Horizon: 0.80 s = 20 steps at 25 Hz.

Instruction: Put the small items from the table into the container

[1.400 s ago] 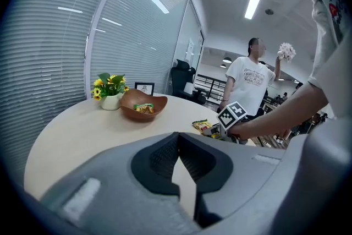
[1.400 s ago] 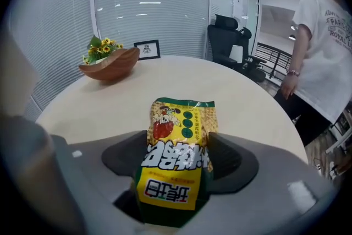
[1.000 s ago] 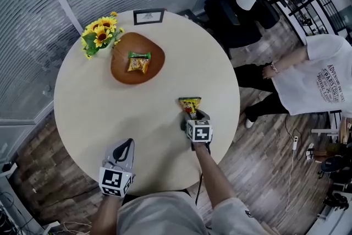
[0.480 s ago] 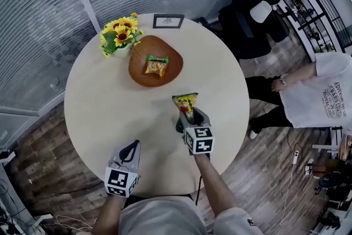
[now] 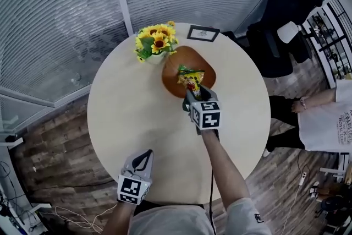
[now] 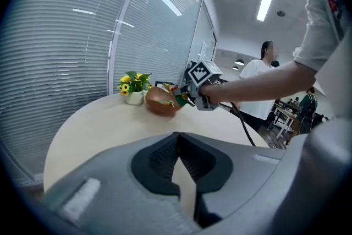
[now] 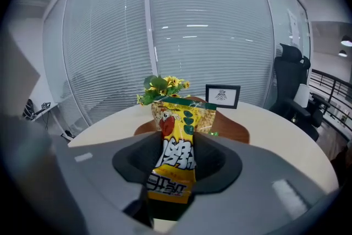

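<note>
R gripper clamps snack pkt at brown bowl; L gripper fingers together.

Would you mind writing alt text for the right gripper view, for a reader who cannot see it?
The right gripper is shut on a yellow snack packet, held upright, with a brown bowl just beyond it on a round table. Sunflowers and a small framed card stand behind.

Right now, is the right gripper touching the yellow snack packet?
Touching. In the right gripper view, the right gripper clamps the yellow snack packet between its fingers.
</note>
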{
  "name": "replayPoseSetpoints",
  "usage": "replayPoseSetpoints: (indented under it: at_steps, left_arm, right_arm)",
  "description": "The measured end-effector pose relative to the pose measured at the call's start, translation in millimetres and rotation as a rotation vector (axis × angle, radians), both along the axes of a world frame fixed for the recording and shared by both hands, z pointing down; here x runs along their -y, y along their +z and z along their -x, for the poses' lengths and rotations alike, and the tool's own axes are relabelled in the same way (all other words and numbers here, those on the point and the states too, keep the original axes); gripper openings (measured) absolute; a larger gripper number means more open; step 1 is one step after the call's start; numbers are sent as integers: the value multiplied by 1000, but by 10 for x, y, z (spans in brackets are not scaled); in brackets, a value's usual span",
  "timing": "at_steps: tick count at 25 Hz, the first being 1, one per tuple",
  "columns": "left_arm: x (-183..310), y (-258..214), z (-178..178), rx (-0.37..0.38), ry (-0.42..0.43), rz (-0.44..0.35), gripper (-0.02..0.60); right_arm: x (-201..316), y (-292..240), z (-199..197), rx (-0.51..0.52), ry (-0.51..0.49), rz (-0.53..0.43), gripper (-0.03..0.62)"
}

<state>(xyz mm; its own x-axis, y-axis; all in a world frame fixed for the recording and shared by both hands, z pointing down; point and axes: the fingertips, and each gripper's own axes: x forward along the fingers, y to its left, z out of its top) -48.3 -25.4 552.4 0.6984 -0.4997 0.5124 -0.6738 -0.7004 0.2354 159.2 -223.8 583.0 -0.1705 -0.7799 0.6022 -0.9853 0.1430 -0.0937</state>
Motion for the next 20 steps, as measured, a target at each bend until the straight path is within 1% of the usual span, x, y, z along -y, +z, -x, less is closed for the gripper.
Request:
replayPoseSetpoints:
  at_steps: [2, 4, 6, 8, 9, 10, 13, 15, 17, 18, 19, 20]
  left_arm:
    - [7, 21, 80, 13, -7, -3, -5]
    - [2, 70, 163, 24, -23, 14, -5]
    - [30, 94, 214, 25, -37, 13, -5]
    - [43, 108, 250, 28, -42, 10, -5]
    - [44, 119, 266, 30, -42, 11, -5]
    - [50, 129, 278, 31, -44, 13, -5]
    - [96, 128, 306, 24, -53, 8, -5]
    - [109, 105, 322, 14, -57, 5, -5]
    - [93, 93, 330, 5, -57, 11, -5]
    - [86, 87, 327, 1, -55, 14, -5]
    - [91, 69, 311, -5, -51, 12, -5]
    - [104, 39, 284, -14, -45, 4, -5]
  right_arm:
    - [225, 55, 28, -5, -1, 16, 175]
    - [405, 127, 28, -2, 8, 39, 176]
    - [534, 230, 24, 2, 10, 77, 179]
    - [598, 335, 40, -15, -5, 100, 191]
    - [611, 377, 40, -30, -10, 100, 218]
    - [617, 406, 29, -46, -11, 96, 282]
    - [589, 375, -14, -63, 4, 62, 287]
    - [498, 249, 1, -20, 19, 28, 284]
    - [330, 69, 28, 42, 37, -15, 255]
    - [221, -28, 36, 62, 44, -39, 216]
    - [102, -124, 41, 70, 47, -66, 153]
    - [-25, -217, 44, 72, 49, -94, 105]
